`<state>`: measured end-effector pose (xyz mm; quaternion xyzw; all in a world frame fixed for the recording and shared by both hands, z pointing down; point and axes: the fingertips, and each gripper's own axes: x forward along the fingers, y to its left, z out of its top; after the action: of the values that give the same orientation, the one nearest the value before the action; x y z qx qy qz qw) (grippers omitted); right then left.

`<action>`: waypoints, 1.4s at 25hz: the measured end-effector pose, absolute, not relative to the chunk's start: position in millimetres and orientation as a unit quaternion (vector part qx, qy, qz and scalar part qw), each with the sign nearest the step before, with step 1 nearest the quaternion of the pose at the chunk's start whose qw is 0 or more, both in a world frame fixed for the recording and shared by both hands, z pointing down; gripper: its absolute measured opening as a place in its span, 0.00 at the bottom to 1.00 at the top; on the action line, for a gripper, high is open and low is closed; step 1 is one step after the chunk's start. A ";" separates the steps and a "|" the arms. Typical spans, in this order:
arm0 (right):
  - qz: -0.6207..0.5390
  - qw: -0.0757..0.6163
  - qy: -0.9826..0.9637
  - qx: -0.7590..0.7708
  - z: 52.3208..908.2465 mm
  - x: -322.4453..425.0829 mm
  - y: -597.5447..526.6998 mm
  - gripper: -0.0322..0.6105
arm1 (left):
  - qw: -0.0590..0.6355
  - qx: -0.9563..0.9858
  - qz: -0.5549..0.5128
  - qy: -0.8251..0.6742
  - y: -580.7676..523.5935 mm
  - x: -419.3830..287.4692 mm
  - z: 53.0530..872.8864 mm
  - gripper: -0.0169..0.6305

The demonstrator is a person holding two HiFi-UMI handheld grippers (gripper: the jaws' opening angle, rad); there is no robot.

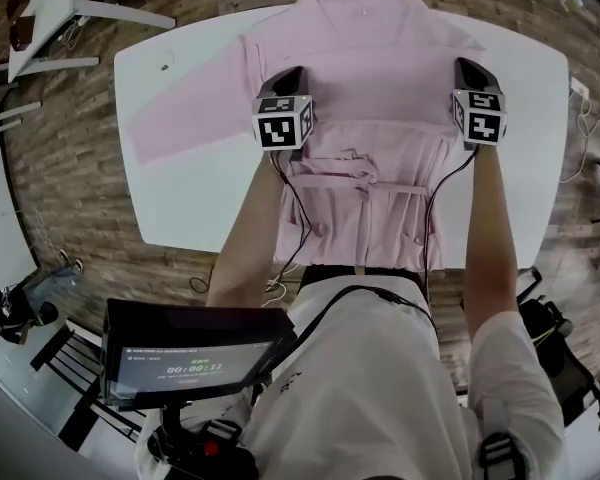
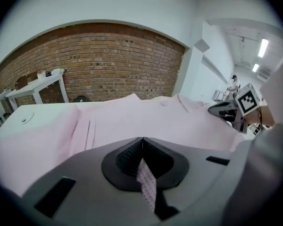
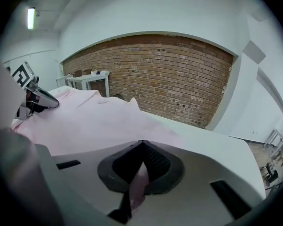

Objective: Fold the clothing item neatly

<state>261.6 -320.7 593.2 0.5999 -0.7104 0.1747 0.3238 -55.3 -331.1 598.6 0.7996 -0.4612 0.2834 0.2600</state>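
Note:
A pink long-sleeved garment [image 1: 370, 58] lies spread on the white table [image 1: 180, 198], collar at the far side. One sleeve [image 1: 180, 108] stretches out to the left, and the hem hangs over the near edge. A tied belt [image 1: 360, 180] crosses the waist. My left gripper [image 1: 288, 76] is at the garment's left side, shut on a fold of pink cloth [image 2: 147, 185] that shows between its jaws [image 2: 142, 140]. My right gripper [image 1: 468, 66] is at the right side, likewise shut on pink cloth [image 3: 139, 185]. Each gripper shows in the other's view [image 2: 226, 109] [image 3: 37, 100].
A second white table [image 1: 50, 8] stands at the far left on the wooden floor. A brick wall [image 2: 108, 60] is beyond the table. A dark screen [image 1: 190, 358] hangs at the person's chest, and black cables [image 1: 300, 228] run down from the grippers over the garment.

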 end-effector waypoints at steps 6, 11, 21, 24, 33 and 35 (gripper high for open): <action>0.181 0.292 -0.733 0.588 579.0 251.4 -310.0 0.06 | 0.242 0.804 0.269 -0.471 -328.7 -61.3 587.0 0.03; 0.215 0.250 -0.776 0.538 562.9 222.9 -251.5 0.06 | 0.264 0.832 0.217 -0.436 -290.3 -57.5 561.5 0.03; 0.206 0.347 -0.763 0.506 599.2 232.0 -198.4 0.06 | 0.297 0.799 0.310 -0.421 -259.1 -49.3 604.4 0.03; 0.211 0.346 -0.758 0.512 600.7 227.7 -203.8 0.06 | 0.281 0.806 0.308 -0.420 -263.5 -54.4 605.0 0.03; 0.167 0.260 -0.789 0.531 526.5 179.0 -209.5 0.06 | 0.247 0.820 0.229 -0.462 -251.2 -85.8 546.8 0.03; 0.152 0.242 -0.800 0.528 503.6 158.5 -204.7 0.06 | 0.236 0.826 0.212 -0.466 -243.9 -95.0 526.3 0.03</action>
<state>158.5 -204.7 503.6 0.5279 -0.7997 0.1517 0.2423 -95.0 -243.9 526.3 0.8263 -0.4657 0.2118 0.2356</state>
